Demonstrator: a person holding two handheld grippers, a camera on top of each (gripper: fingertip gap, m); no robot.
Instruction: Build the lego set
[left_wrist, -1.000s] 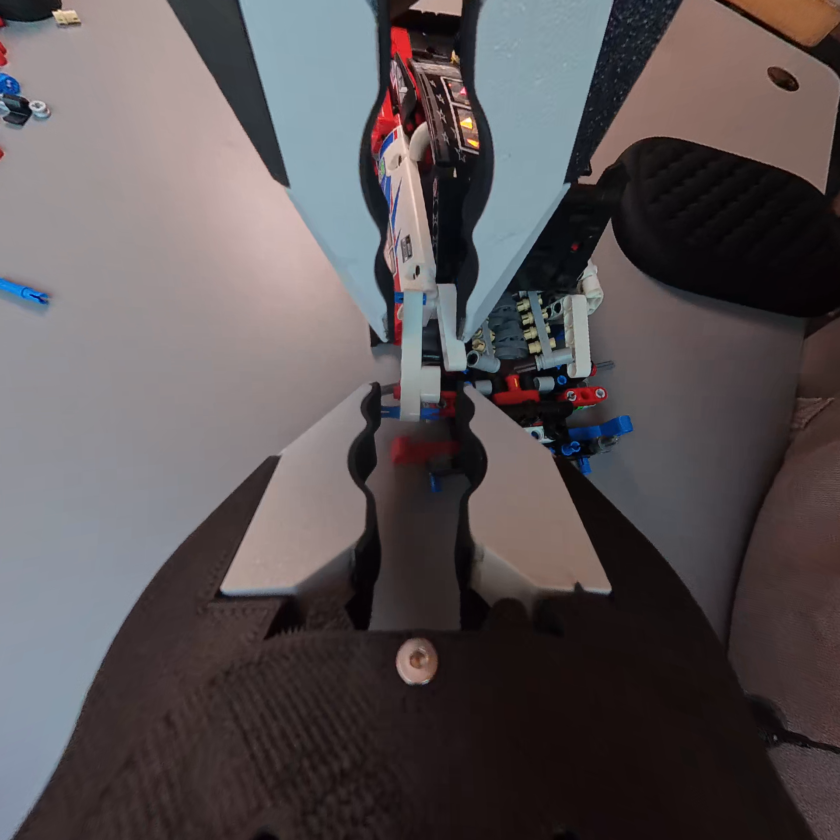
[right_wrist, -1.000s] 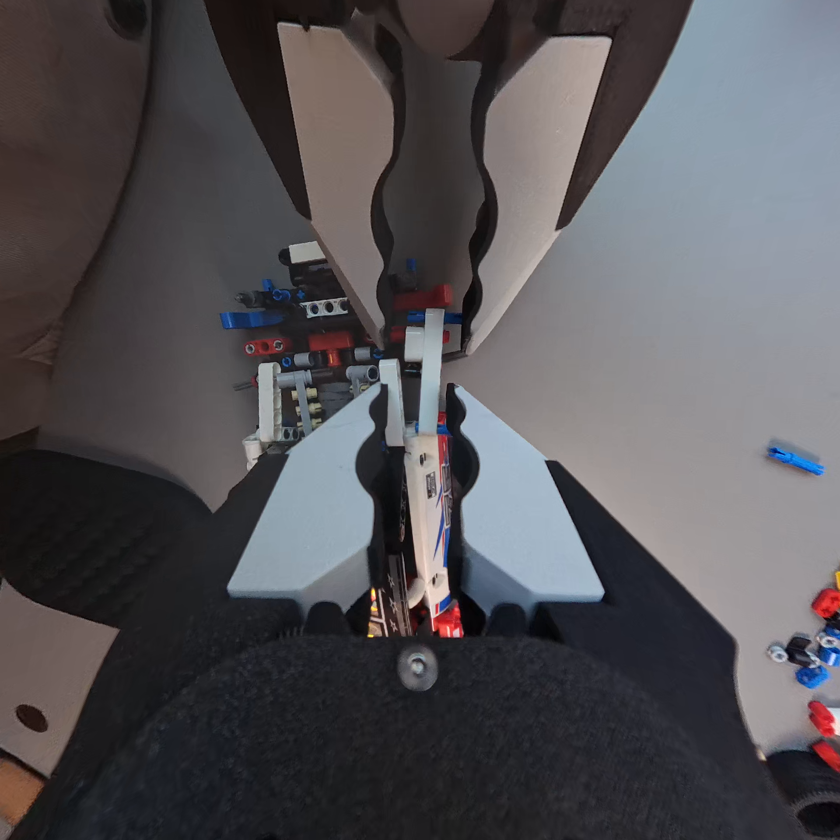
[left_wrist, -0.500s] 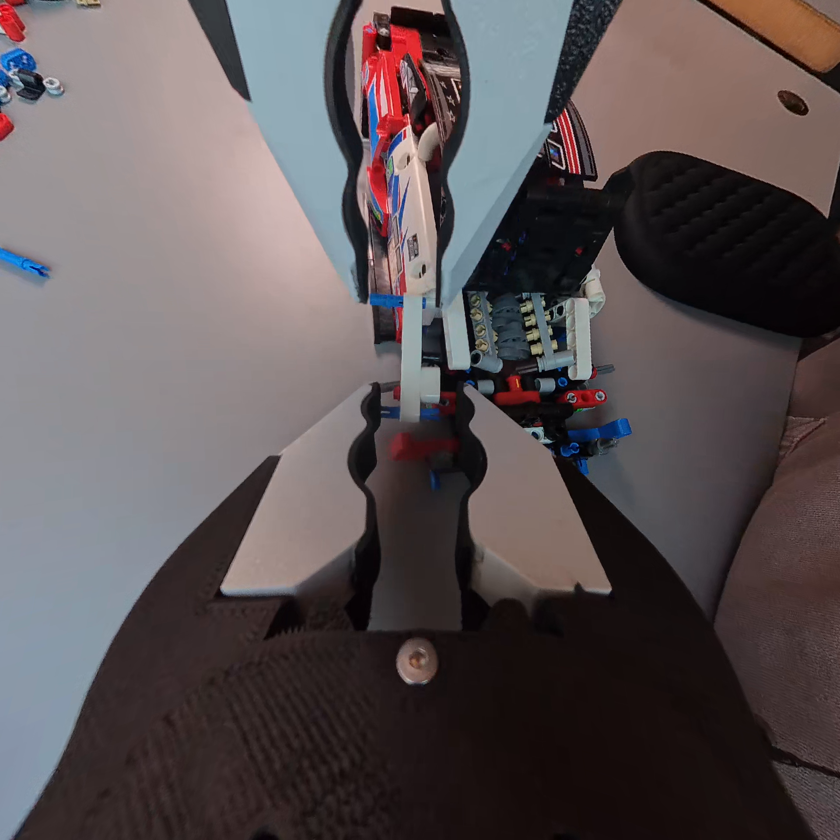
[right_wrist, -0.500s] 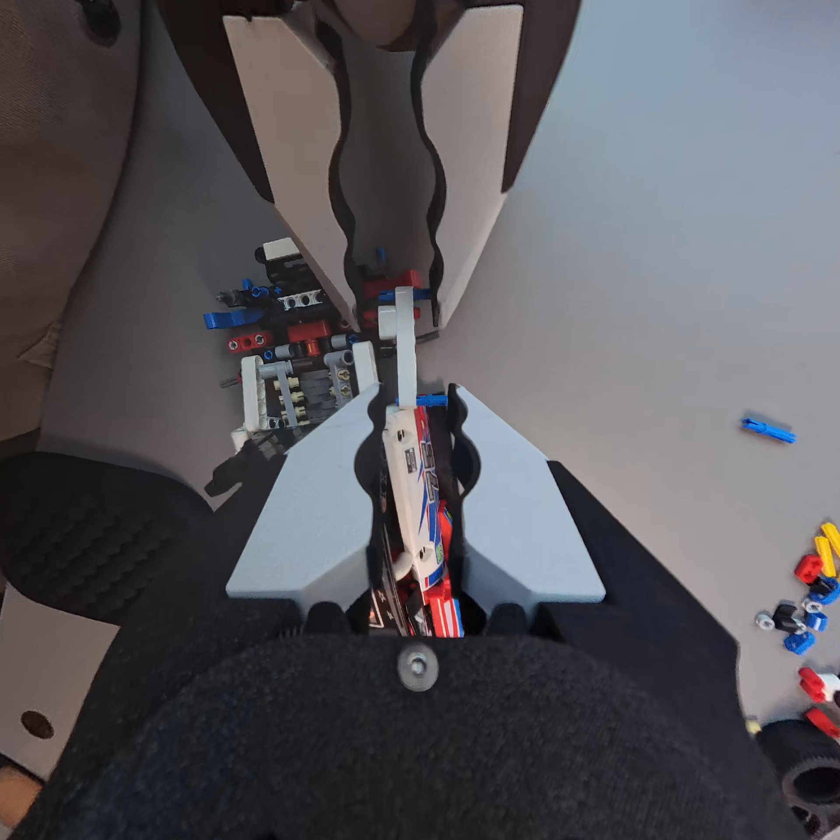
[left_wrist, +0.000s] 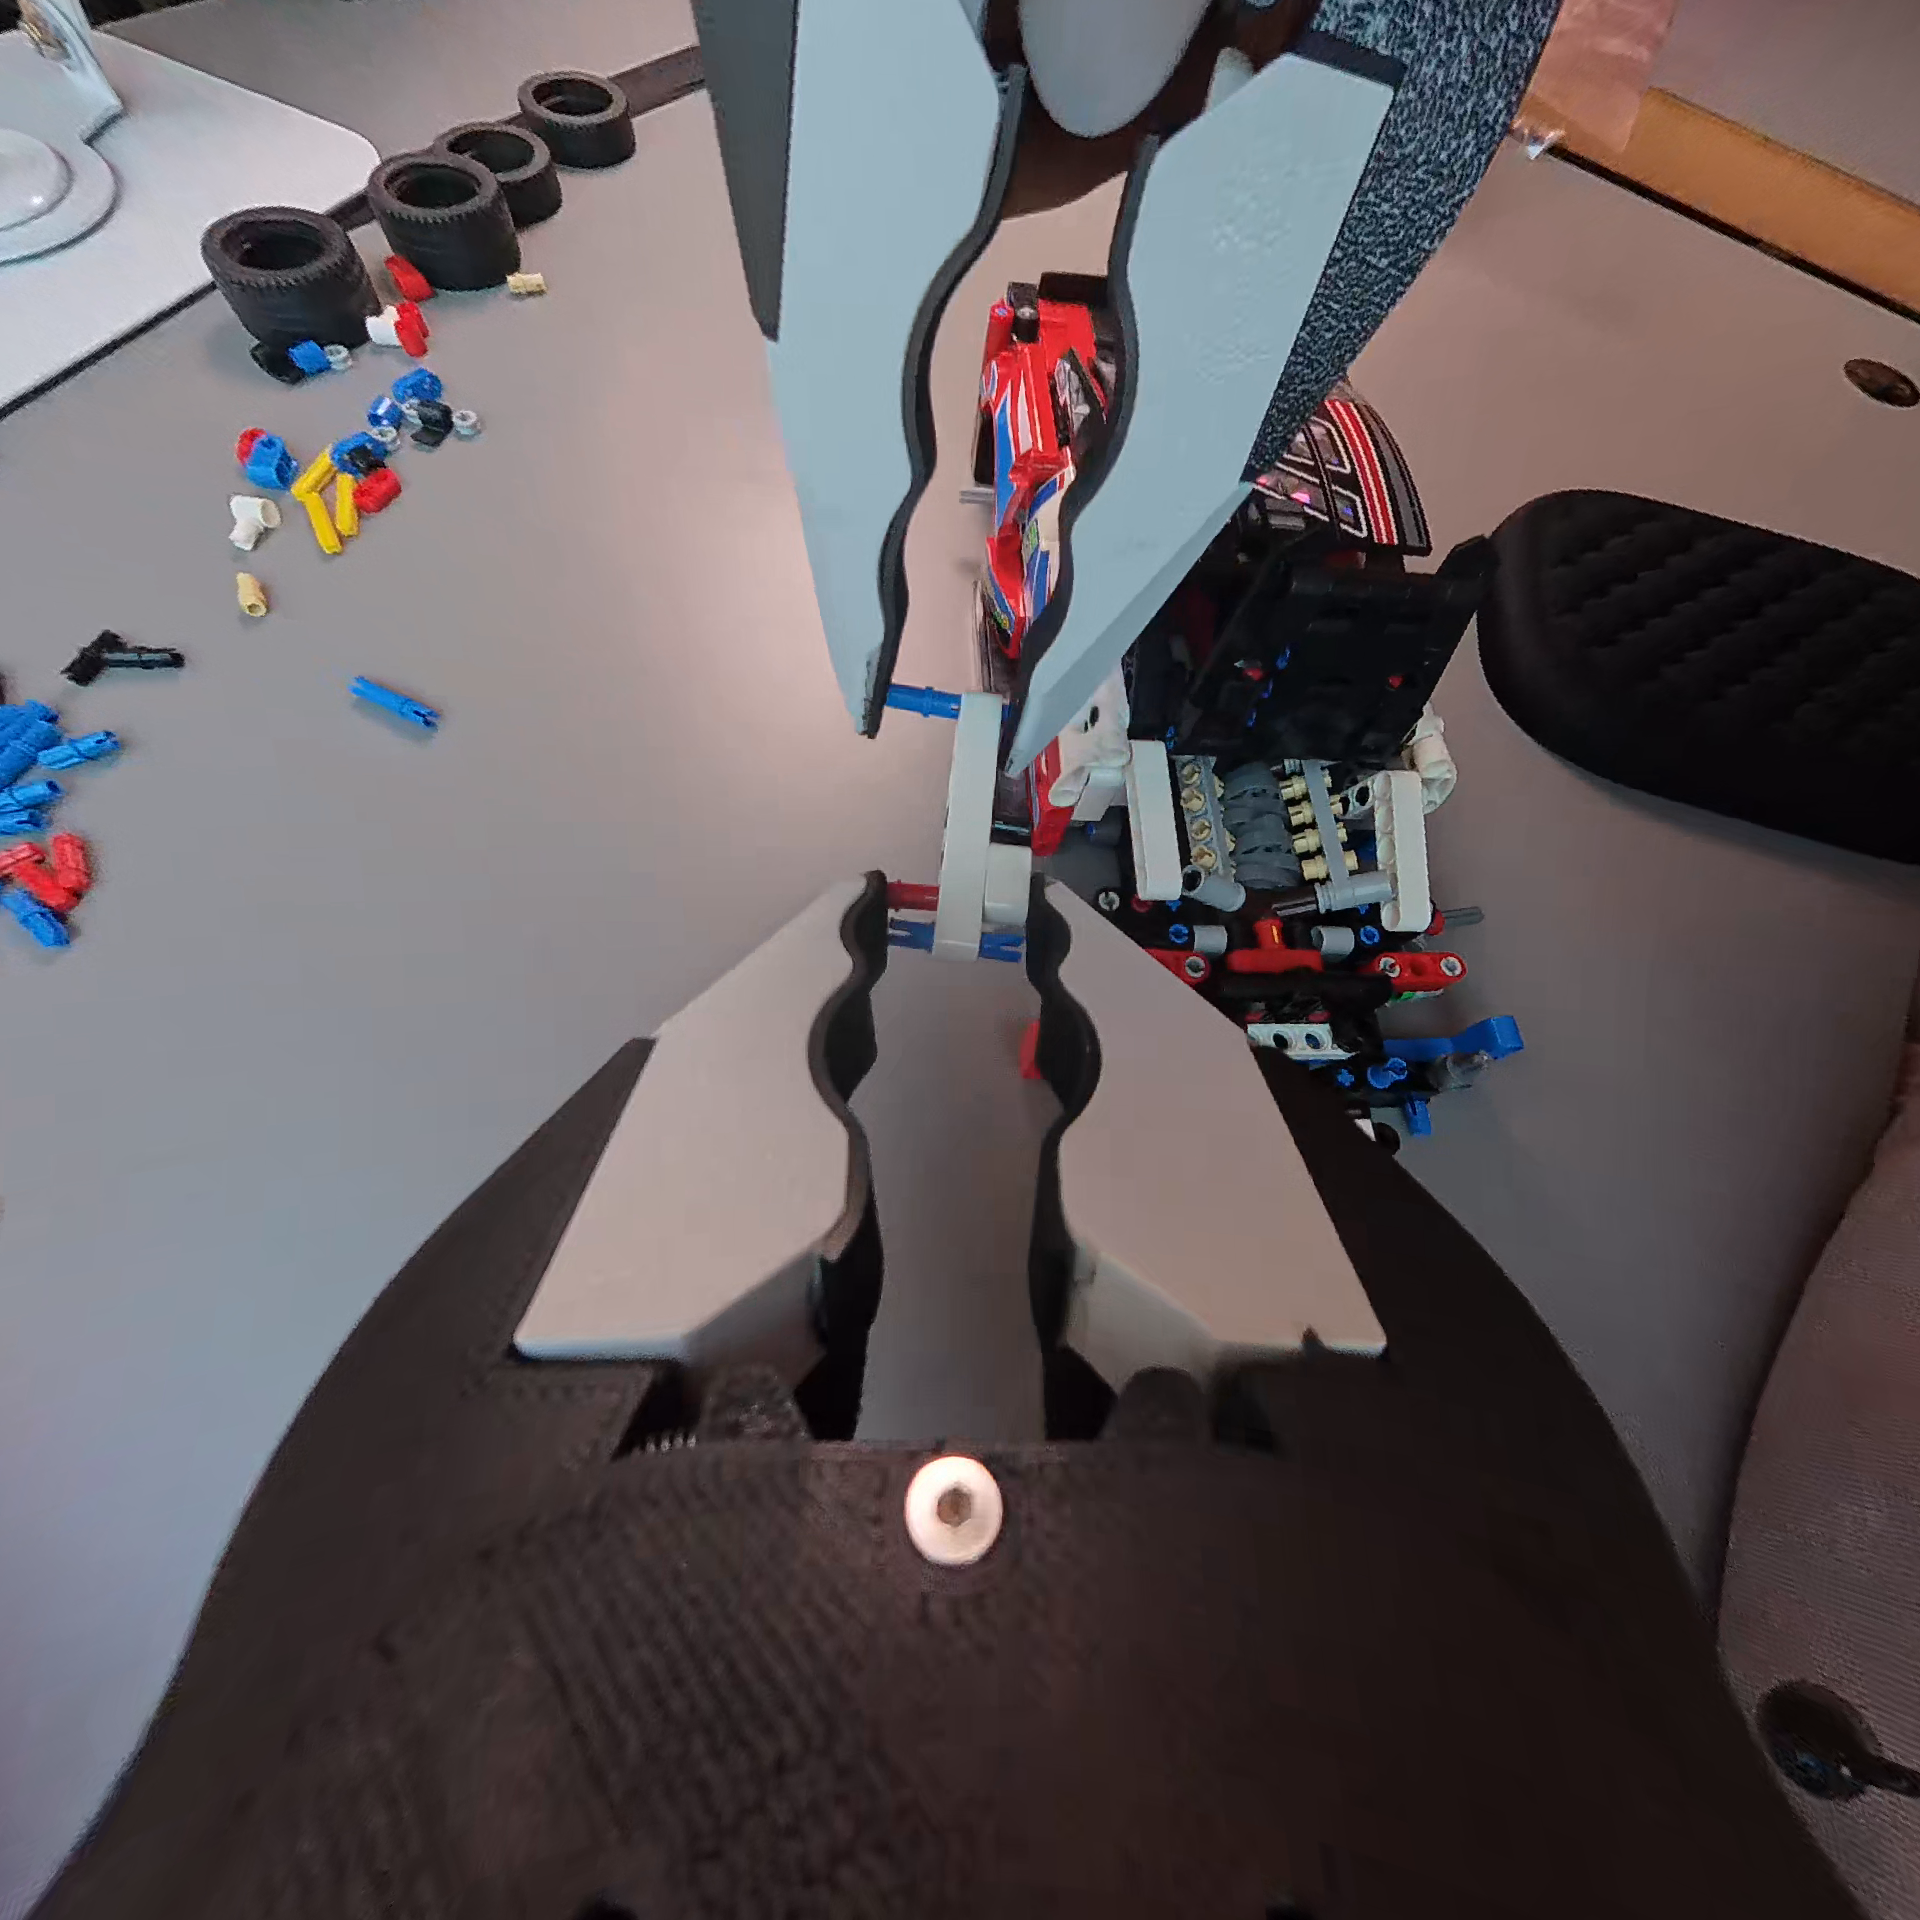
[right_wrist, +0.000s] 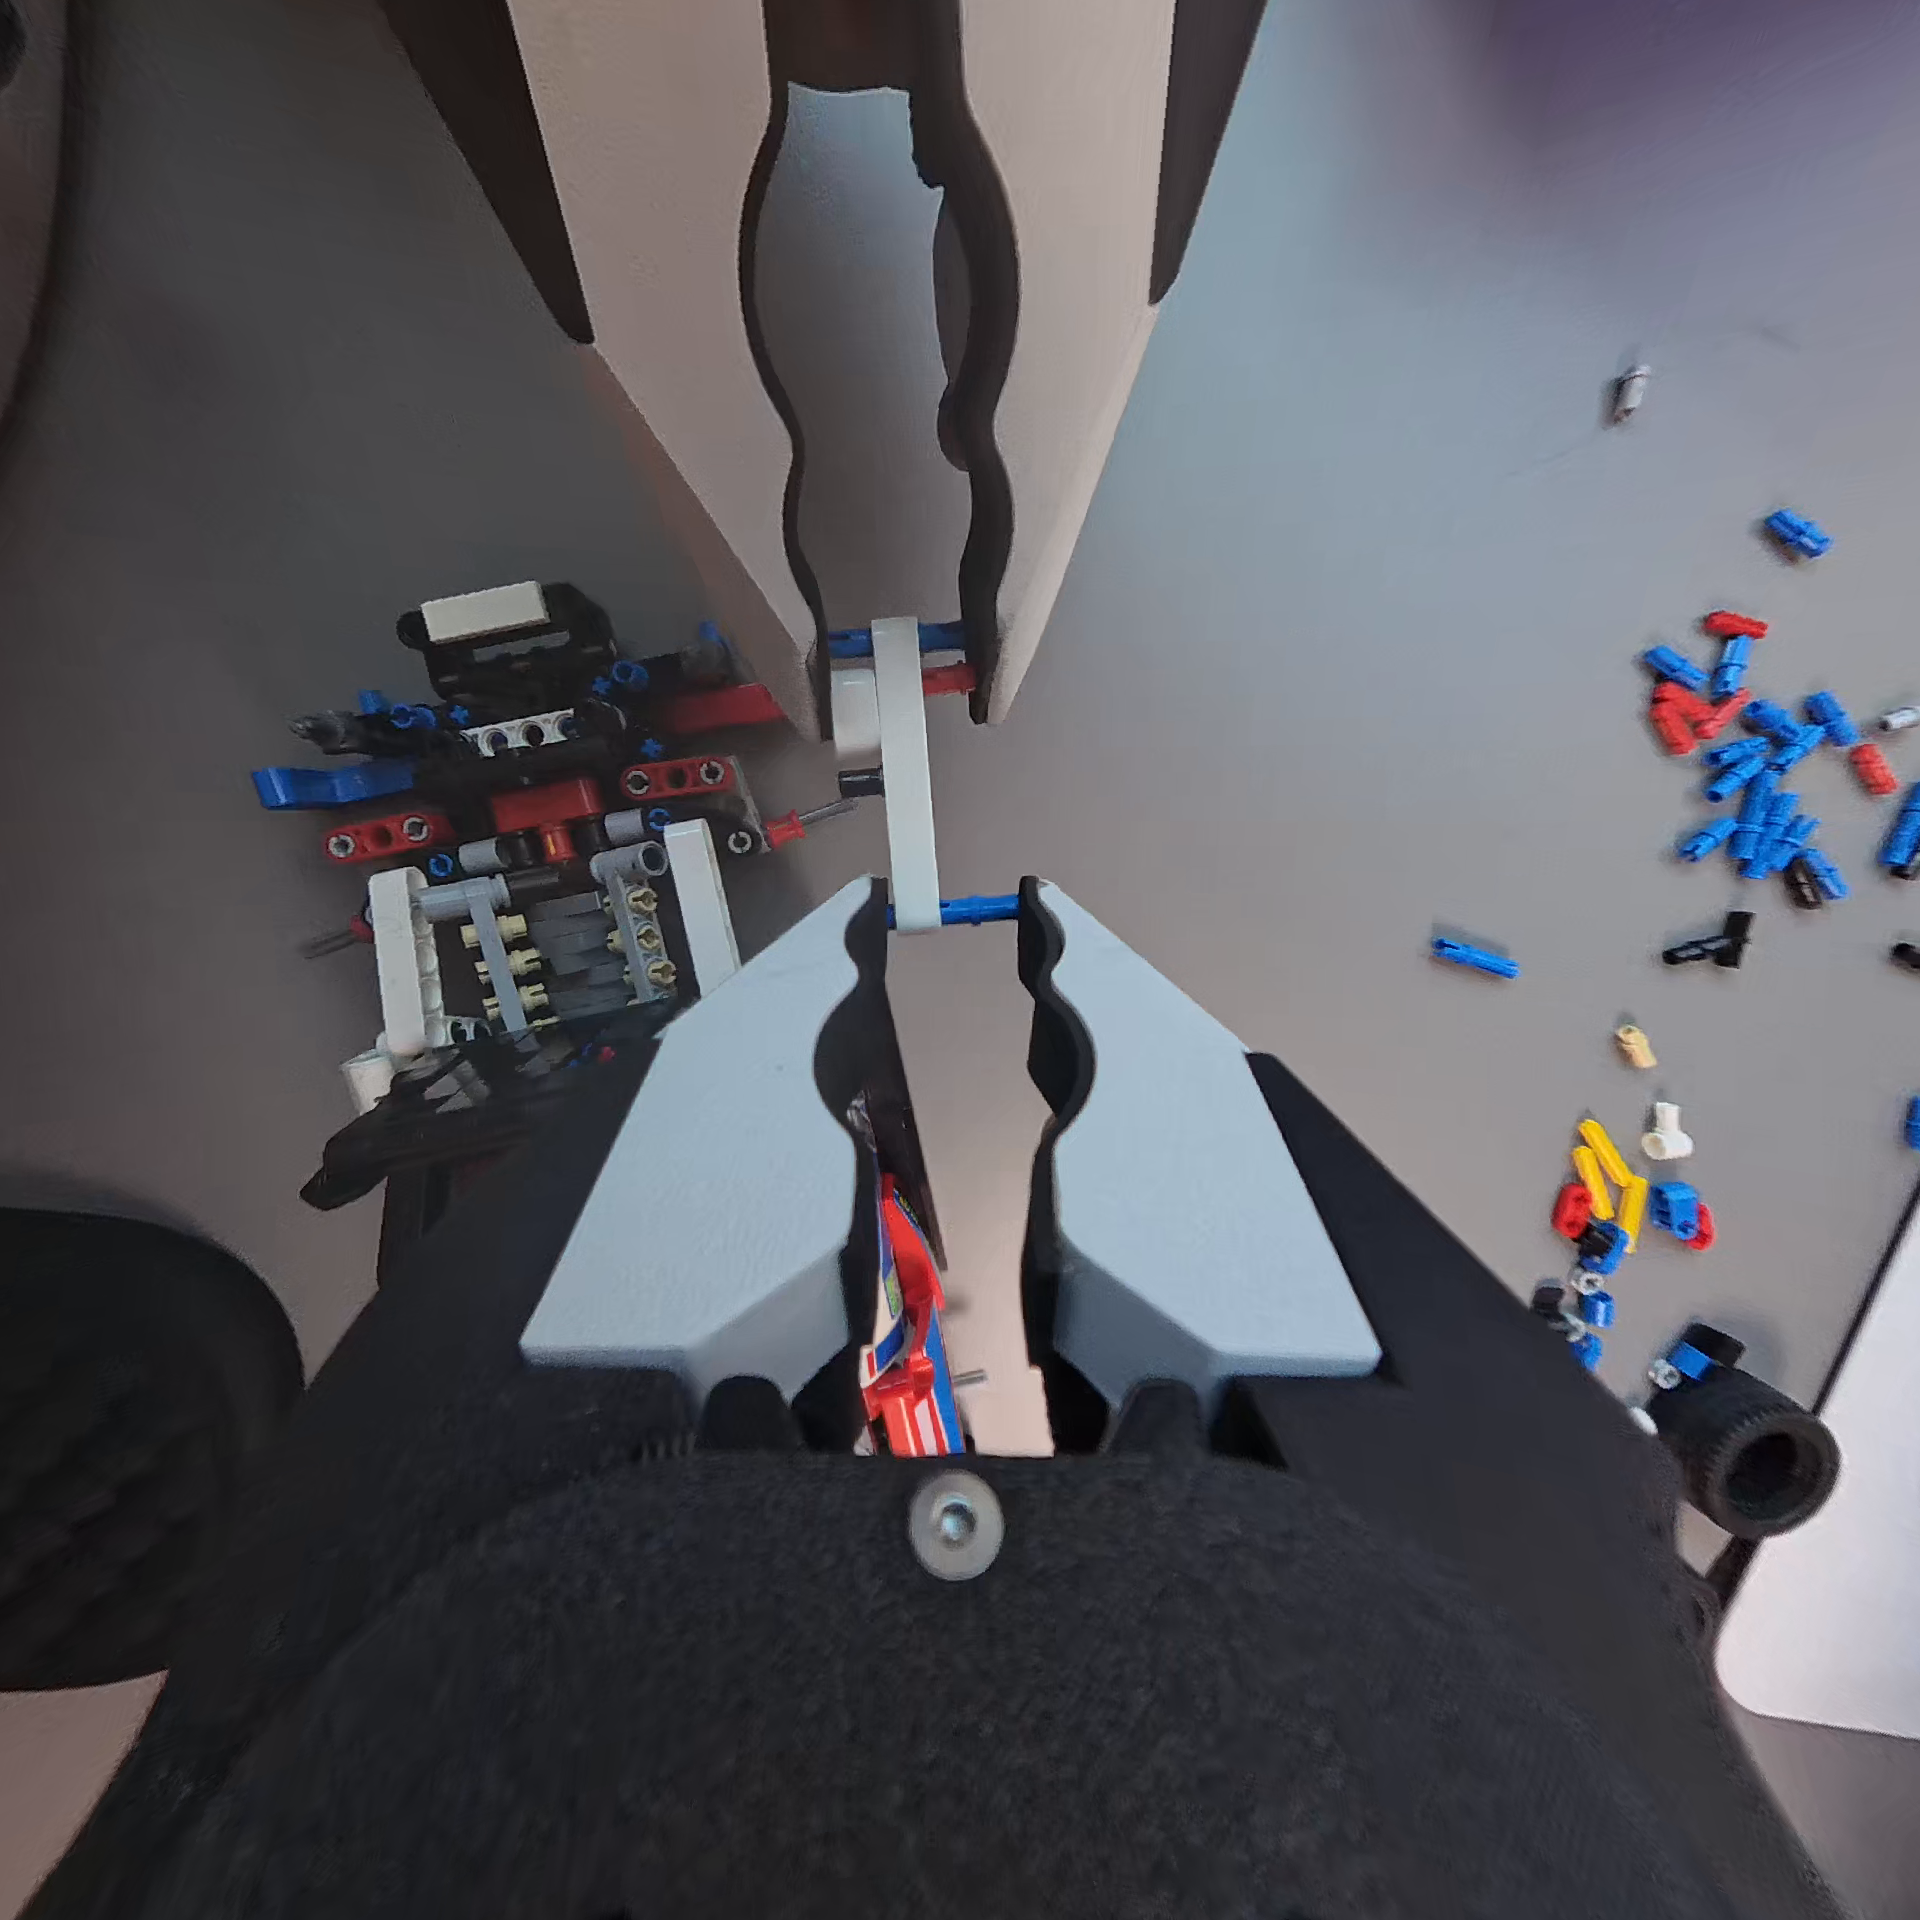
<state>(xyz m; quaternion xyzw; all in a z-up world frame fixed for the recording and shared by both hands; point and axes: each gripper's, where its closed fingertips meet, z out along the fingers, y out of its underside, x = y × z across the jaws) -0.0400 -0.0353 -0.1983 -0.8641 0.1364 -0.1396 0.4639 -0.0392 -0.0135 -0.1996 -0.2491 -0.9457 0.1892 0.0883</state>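
Grey surface (left_wrist: 623, 935) carries loose bricks (left_wrist: 322, 478) and black tyres (left_wrist: 286, 275) at my far left. Moving right, my left tongs (left_wrist: 956, 920) clamp the pins at one end of a white beam (left_wrist: 971, 821); my right tongs (right_wrist: 954, 904) pinch a blue pin (right_wrist: 977, 907) at its other end. Further right, the half-built car (left_wrist: 1278, 831) rests on the surface, beside the beam.

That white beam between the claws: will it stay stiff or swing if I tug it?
The beam looks like rigid plastic, so probably no bending. Left claw and right claw grip only its pins, so it may pivot. Thin and small: likely very light.
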